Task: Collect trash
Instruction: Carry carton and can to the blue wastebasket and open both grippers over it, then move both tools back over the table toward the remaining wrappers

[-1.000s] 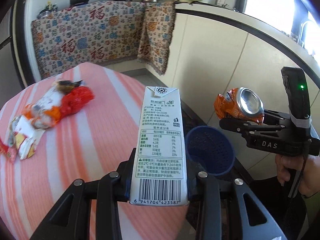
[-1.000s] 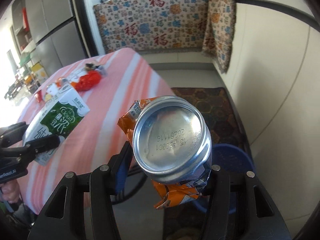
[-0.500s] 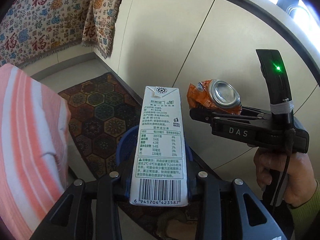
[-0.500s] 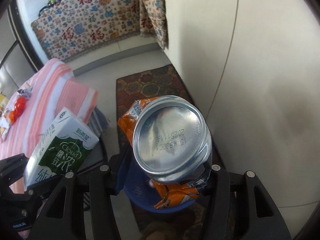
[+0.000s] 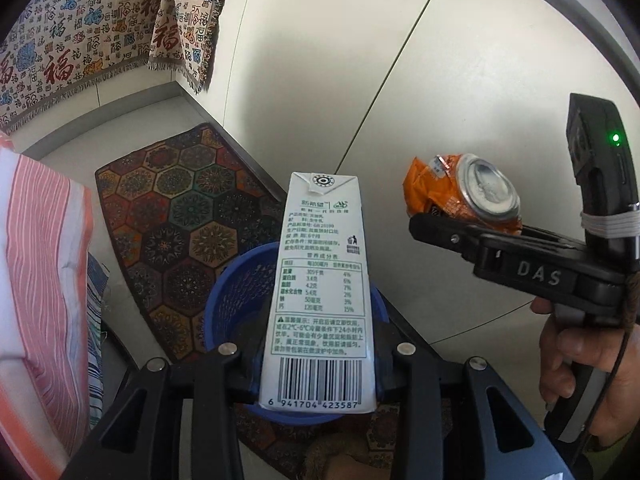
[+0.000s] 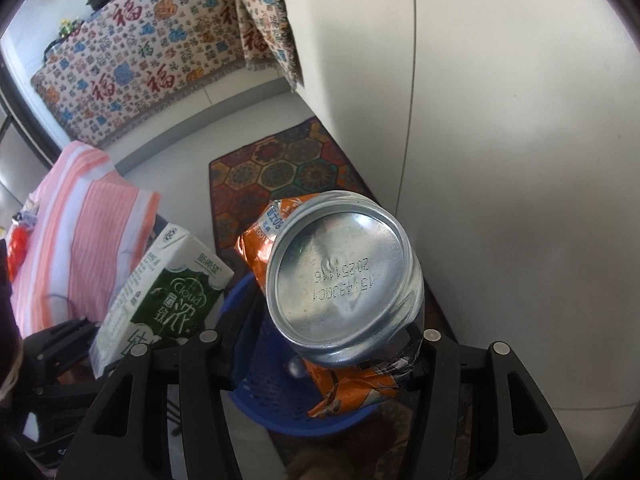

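My left gripper (image 5: 318, 354) is shut on a white and green milk carton (image 5: 320, 280) and holds it upright over a blue mesh trash basket (image 5: 236, 292) on the floor. My right gripper (image 6: 320, 340) is shut on a crushed orange drink can (image 6: 344, 280), its silver base facing the camera, above the same basket (image 6: 276, 396). In the left wrist view the can (image 5: 464, 196) and the right gripper (image 5: 416, 222) hang to the right of the carton. The carton (image 6: 160, 296) shows at the left in the right wrist view.
A patterned rug (image 5: 172, 208) lies under the basket beside a white cabinet wall (image 5: 400, 80). The table with a pink striped cloth (image 5: 40, 280) is at the left, with wrappers (image 6: 18, 240) on it. A patterned cloth (image 6: 140, 60) covers the far counter.
Both grippers have swung away from the table and tilted down toward the floor. The blue basket now lies directly below the carton and the can. Both grips are unchanged.
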